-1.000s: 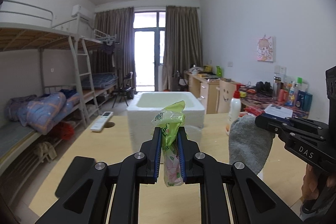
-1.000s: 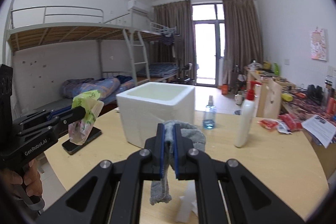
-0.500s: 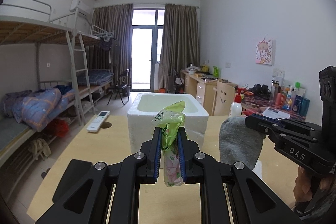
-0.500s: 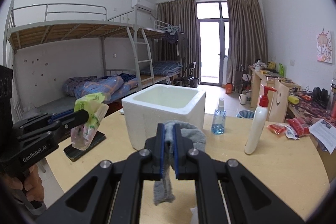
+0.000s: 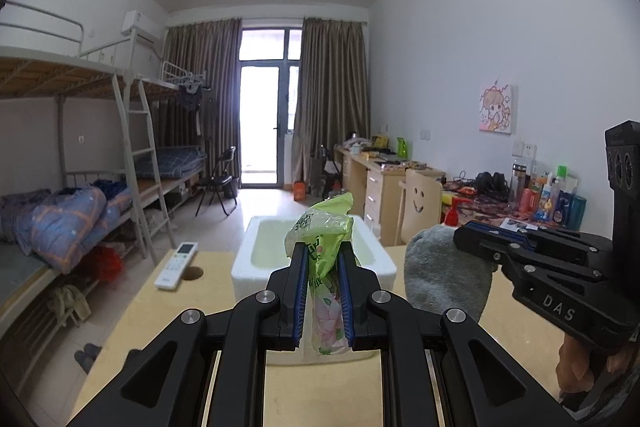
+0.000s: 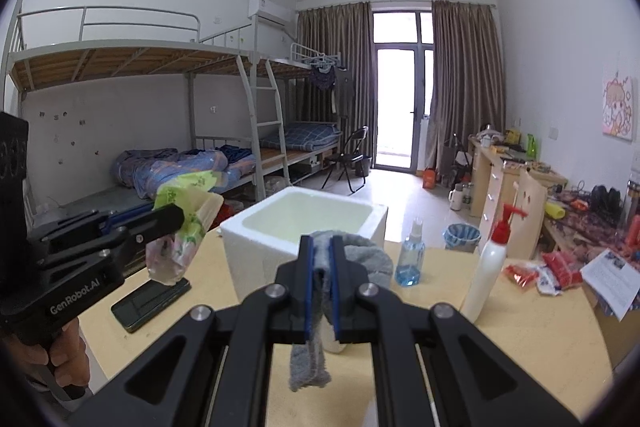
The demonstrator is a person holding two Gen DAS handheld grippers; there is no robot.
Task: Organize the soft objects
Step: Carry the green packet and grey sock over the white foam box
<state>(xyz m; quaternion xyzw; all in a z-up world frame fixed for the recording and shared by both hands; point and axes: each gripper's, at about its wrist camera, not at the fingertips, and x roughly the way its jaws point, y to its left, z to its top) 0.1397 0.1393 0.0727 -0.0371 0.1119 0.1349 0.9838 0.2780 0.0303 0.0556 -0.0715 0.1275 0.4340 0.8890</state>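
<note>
Over table (image 6: 520, 339): sock (image 6: 320, 311) in right claw (image 6: 321, 263)

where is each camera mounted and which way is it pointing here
Left wrist: sits on the left gripper, looking along its fingers, shut on a green plastic bag, toward the white foam box; the right gripper and a hand show at right.
Right wrist: sits on the right gripper, shut on a grey sock, facing the same box; the left gripper shows at left.
Shared: box, wooden table, bunk beds, balcony door.
</note>
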